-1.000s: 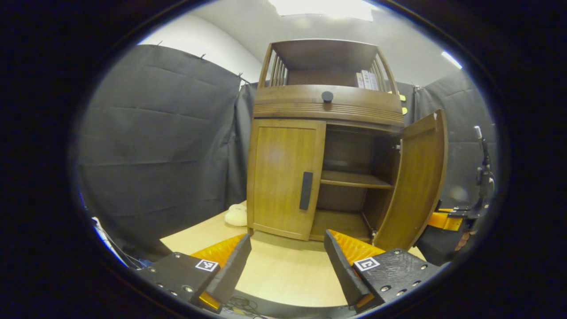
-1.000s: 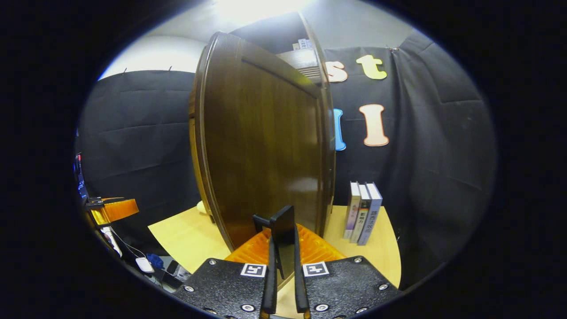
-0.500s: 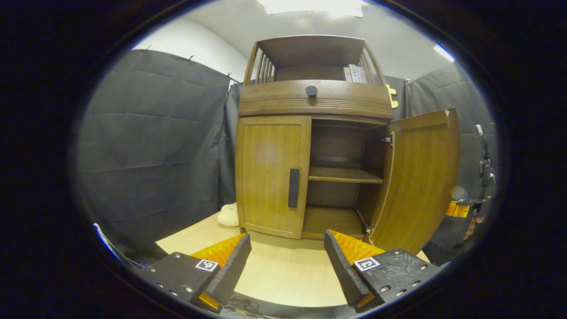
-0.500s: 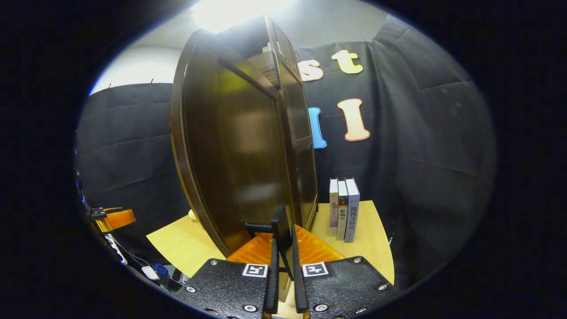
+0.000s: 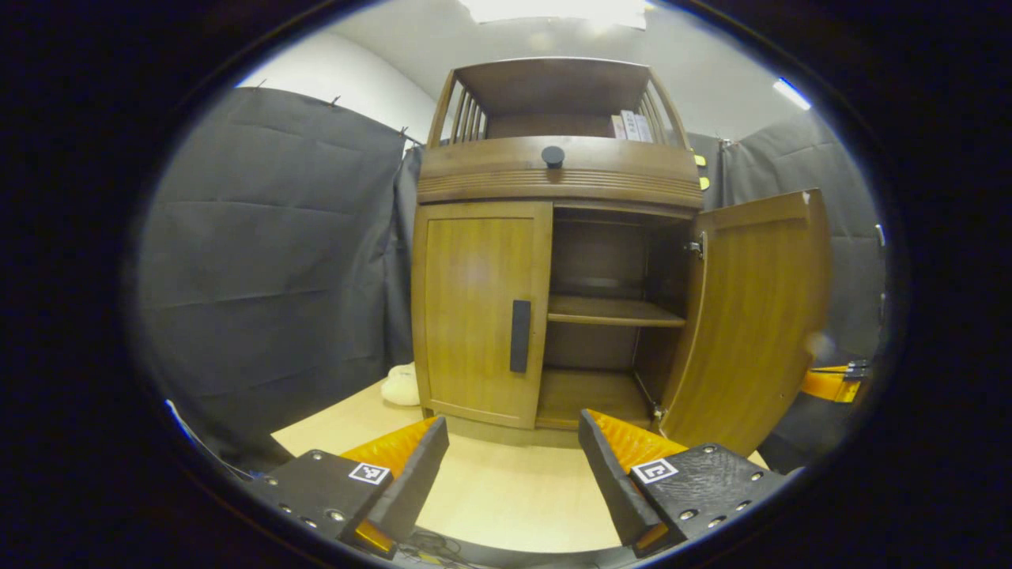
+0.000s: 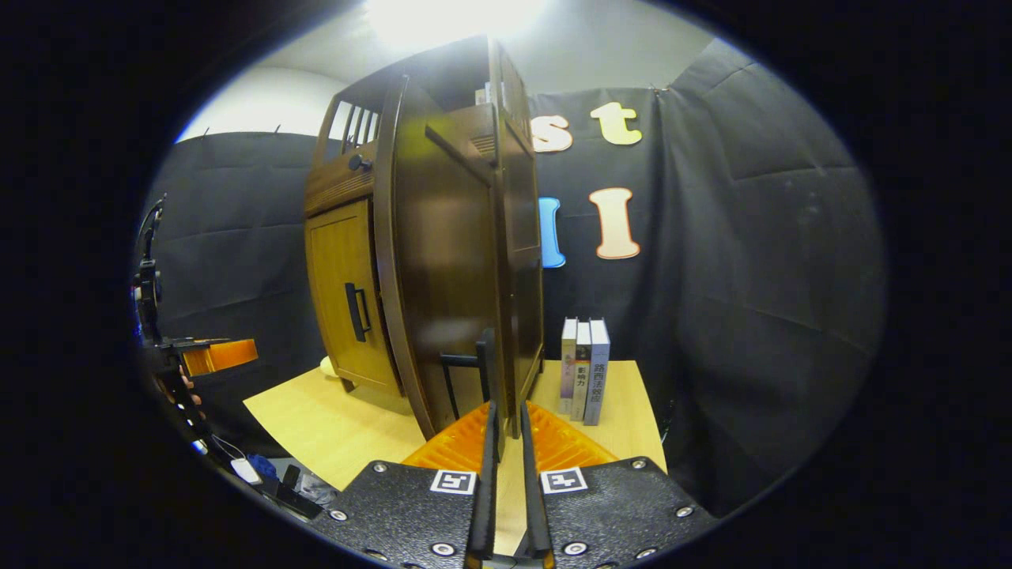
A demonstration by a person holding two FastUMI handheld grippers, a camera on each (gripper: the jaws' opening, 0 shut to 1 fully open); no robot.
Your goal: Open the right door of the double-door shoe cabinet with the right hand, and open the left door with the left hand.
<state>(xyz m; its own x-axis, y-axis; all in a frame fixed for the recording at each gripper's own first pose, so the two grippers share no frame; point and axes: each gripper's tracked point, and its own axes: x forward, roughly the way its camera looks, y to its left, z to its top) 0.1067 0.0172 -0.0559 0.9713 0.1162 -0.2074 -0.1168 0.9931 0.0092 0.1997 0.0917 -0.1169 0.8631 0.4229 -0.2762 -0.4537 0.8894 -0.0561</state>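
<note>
One door open, one to go
Right gripper (image 6: 506, 423) pinches the right door (image 6: 443, 269) handle; left gripper (image 5: 514, 458) spread wide, facing the closed left door (image 5: 474, 308).

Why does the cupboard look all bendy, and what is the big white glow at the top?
In the left gripper view the fisheye lens bows the shoe cabinet and its open right door; a ceiling light glows above. In the right gripper view the same kind of glare washes out the top, and the door's dark face shines.
</note>
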